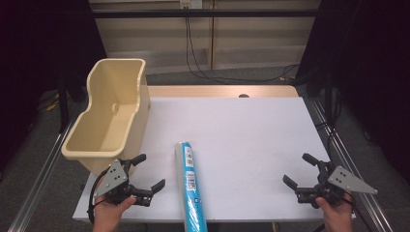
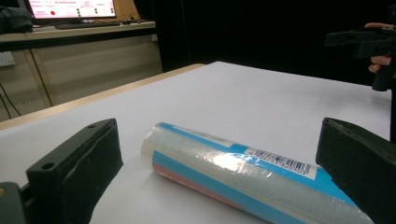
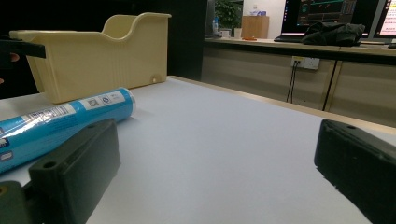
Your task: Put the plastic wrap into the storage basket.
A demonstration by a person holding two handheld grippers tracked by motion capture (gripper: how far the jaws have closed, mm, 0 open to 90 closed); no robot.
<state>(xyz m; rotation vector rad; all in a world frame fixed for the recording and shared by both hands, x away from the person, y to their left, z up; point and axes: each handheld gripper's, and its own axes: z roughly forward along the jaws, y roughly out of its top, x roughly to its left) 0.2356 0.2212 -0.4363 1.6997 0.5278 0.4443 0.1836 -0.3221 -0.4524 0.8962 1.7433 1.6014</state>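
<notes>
A long blue roll wrapped in clear plastic film [image 1: 189,186] lies flat on the white table top [image 1: 241,130], with a white printed label along its side. Its near end reaches the front edge of the table and its far end points away from the person, toward the middle of the table.

To the left of the roll, near its middle part, the left gripper [image 1: 147,174] is held low over the table in a hand [image 1: 109,208]. Its two black jaws stand wide apart and hold nothing. In the left gripper view the roll [image 2: 243,175] lies on the table in front of the gap between the jaws, and no pad touches it; how near the right-hand jaw comes to the wrapping is hard to judge, because that jaw covers the end of the roll there.

Well apart from the roll, on its right side, the right gripper [image 1: 297,171] is held by the other hand [image 1: 336,212] near the front right corner of the table. Its jaws are also spread wide with only bare table between them.

Beyond the left gripper, to the left of the far end of the roll, a cream-coloured plastic tub with a high curved back [image 1: 109,116] stands on the left edge of the table. It looks empty inside.
</notes>
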